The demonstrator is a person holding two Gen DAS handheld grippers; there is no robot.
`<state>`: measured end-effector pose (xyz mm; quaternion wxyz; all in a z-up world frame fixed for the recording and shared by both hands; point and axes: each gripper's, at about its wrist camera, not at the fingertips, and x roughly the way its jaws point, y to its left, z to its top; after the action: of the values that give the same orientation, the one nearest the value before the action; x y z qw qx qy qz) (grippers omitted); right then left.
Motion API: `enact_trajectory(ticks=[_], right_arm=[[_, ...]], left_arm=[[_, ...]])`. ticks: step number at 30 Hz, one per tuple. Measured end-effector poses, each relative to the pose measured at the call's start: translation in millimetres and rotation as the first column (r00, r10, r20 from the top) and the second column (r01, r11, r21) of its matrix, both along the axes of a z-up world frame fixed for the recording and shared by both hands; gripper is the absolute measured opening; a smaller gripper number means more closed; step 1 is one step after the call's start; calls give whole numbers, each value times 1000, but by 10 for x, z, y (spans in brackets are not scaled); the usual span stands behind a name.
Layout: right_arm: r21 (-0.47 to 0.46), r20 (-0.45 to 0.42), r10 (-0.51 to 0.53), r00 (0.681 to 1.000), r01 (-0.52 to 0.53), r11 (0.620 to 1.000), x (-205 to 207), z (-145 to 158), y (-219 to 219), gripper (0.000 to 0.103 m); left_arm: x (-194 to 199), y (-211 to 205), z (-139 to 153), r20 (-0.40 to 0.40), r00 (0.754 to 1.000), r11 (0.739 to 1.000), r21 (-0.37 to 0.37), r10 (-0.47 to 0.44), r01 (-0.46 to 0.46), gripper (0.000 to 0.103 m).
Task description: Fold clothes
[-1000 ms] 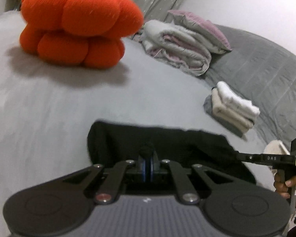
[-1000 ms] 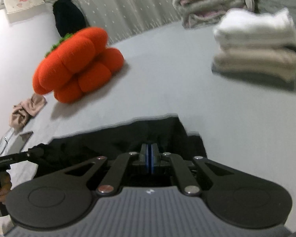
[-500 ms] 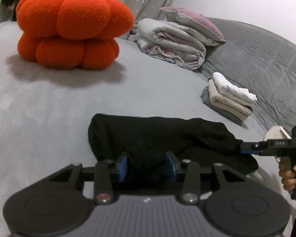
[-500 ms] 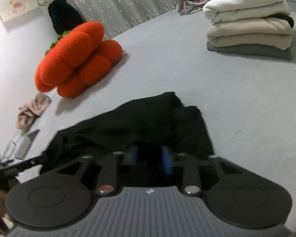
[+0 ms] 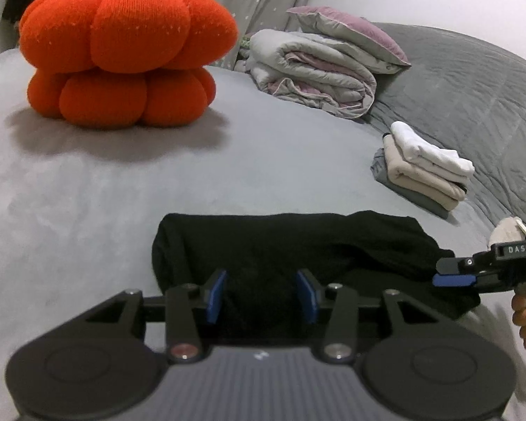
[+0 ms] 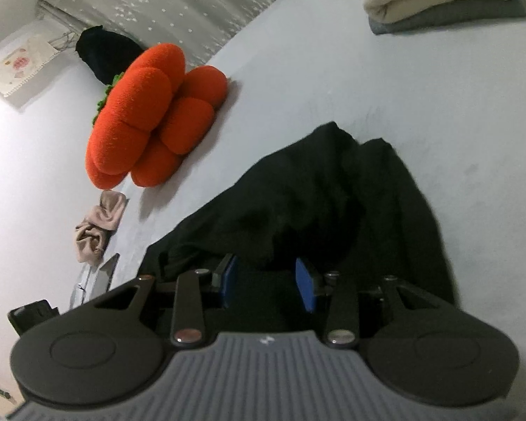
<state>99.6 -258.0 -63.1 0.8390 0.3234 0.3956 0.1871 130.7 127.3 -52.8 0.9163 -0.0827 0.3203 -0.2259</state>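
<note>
Left hand-held gripper (image 5: 261,294) and right hand-held gripper (image 6: 266,289) both released, jaws apart over the near edge of the black garment (image 5: 298,245), which lies near the bed's (image 5: 87,193) front edge, long axis running left-right between them.

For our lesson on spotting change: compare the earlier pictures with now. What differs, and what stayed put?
Both the left gripper and right gripper were shut on the black garment and have let go; it lies folded. The pumpkin cushion and folded stack stayed put.
</note>
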Motion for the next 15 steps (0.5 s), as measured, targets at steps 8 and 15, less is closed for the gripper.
enact_trajectory(ticks=[8, 15], right_arm=[[-6, 15, 14, 1000, -14, 1000, 108, -81, 174, 16], [46, 39, 37, 999, -39, 998, 22, 39, 66, 7]], left_arm=[[121, -48, -39, -10, 1000, 1000, -15, -11, 11, 21], [-73, -29, 80, 83, 995, 998, 0, -58, 58, 10]])
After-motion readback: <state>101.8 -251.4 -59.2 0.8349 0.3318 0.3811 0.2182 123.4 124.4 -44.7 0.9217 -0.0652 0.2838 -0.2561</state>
